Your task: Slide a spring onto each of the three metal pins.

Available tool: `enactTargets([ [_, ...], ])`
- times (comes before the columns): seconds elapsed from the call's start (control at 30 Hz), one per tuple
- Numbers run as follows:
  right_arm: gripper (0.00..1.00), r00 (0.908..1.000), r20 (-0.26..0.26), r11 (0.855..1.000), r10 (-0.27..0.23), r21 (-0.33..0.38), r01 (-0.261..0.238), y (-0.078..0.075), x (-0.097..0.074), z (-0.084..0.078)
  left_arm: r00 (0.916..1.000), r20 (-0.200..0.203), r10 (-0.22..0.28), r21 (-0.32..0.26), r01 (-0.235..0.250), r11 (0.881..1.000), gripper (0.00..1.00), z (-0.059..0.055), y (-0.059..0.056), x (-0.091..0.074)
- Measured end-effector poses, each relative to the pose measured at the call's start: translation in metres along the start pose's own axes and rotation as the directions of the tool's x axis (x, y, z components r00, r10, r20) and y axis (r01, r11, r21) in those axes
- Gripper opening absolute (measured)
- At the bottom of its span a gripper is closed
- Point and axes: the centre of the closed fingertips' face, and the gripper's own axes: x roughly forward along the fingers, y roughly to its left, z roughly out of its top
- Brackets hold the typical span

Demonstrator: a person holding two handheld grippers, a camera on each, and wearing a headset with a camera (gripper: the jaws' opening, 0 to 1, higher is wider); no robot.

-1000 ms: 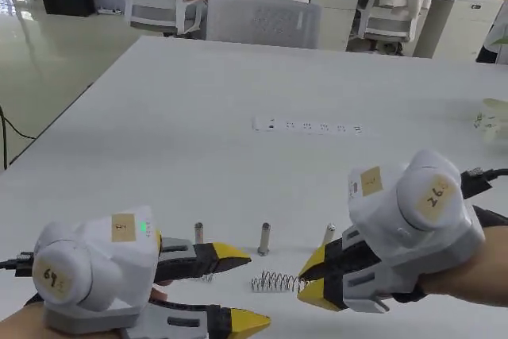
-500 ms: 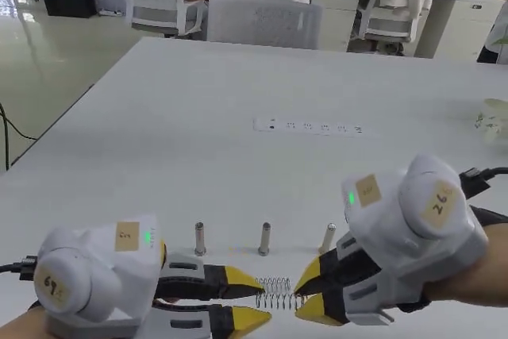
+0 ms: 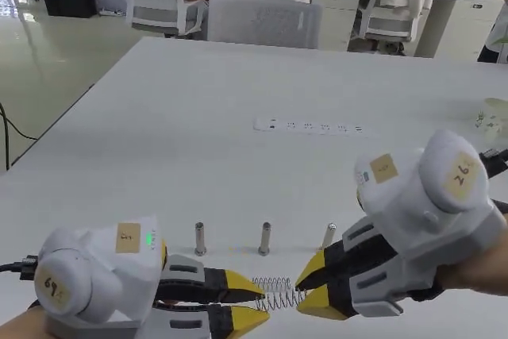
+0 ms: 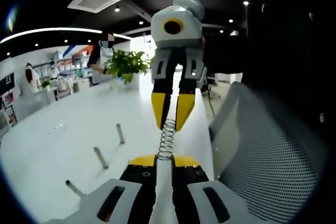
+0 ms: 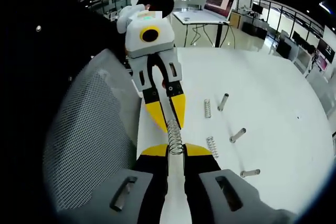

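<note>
Presently: one spring [image 3: 278, 291], lying level, spanned between both grippers close to the near edge of the white surface [image 3: 238, 93]. Left gripper [image 3: 255, 305]: fingers clenched on the spring's left end. Right gripper [image 3: 305, 291]: fingers clenched on its right end. Three metal pins [image 3: 264, 239], bare, standing in a row just beyond the spring. Two loose springs [image 5: 207, 108] lying near the pins. Power strip [image 3: 309, 126] well beyond, open surface between. Mesh chair [image 5: 89, 129] beside the near edge.
</note>
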Motion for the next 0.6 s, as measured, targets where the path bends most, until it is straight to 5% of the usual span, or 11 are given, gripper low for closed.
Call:
enactTargets([
  [0.3,0.08,0.9956,0.093,1.0,0.008,0.0,-0.008,0.005,-0.002,0.03,0.9999,0.003,-0.015,0.002,0.015,1.0,0.02,0.002,-0.005,0.003],
  [0.6,0.08,0.9984,0.055,1.0,0.009,-0.004,-0.009,0.006,0.001,0.025,0.9998,-0.016,-0.015,0.017,0.015,1.0,0.02,0.0,-0.005,0.003],
])
